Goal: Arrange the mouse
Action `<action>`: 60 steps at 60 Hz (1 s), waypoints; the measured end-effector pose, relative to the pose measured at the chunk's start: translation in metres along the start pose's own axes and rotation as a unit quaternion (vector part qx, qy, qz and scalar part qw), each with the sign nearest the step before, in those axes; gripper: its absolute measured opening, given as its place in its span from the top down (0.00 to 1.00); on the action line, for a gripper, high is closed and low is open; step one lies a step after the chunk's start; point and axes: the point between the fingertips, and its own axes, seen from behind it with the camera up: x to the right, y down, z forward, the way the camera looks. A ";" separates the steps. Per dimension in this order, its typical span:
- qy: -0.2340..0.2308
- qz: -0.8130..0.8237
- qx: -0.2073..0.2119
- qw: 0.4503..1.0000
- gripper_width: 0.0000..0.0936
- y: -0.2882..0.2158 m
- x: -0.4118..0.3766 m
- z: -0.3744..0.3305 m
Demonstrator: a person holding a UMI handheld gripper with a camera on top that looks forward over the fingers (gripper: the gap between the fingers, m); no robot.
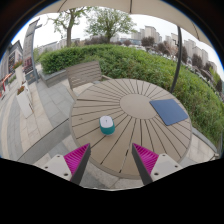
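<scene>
Outdoors, gripper view: a round slatted wooden bench (pixel 130 115) stands on a paved terrace, with a green hedge (pixel 140 62) and trees behind it. The jaws (pixel 111 158) stand open, their two magenta pads (pixel 76 157) apart with nothing between them, hovering over the near rim of the bench. The task's thing, a small white-topped, teal-sided computer mouse (pixel 107 125), rests on the slats just ahead of the jaws, roughly on the midline between the fingers and slightly nearer the left one. Its long axis cannot be told at this size. A flat blue rectangular mouse pad (pixel 169 111) lies well apart, beyond and to the right of the mouse. Judged from this layout, the coming move is a short straight advance to bracket the mouse, then a carry rightward toward the pad.
</scene>
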 end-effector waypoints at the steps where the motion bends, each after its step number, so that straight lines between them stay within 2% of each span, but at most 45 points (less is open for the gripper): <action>1: 0.001 0.001 0.002 1.000 0.09 -0.001 -0.003 0.003; 7: 0.006 0.011 0.020 1.000 0.09 -0.011 -0.018 0.025; 14: 0.036 0.015 0.030 0.999 0.09 -0.012 -0.019 0.054; 44: 0.059 0.041 0.024 0.997 0.09 -0.023 -0.014 0.167; 60: 0.080 0.047 0.017 0.996 0.09 -0.039 0.010 0.200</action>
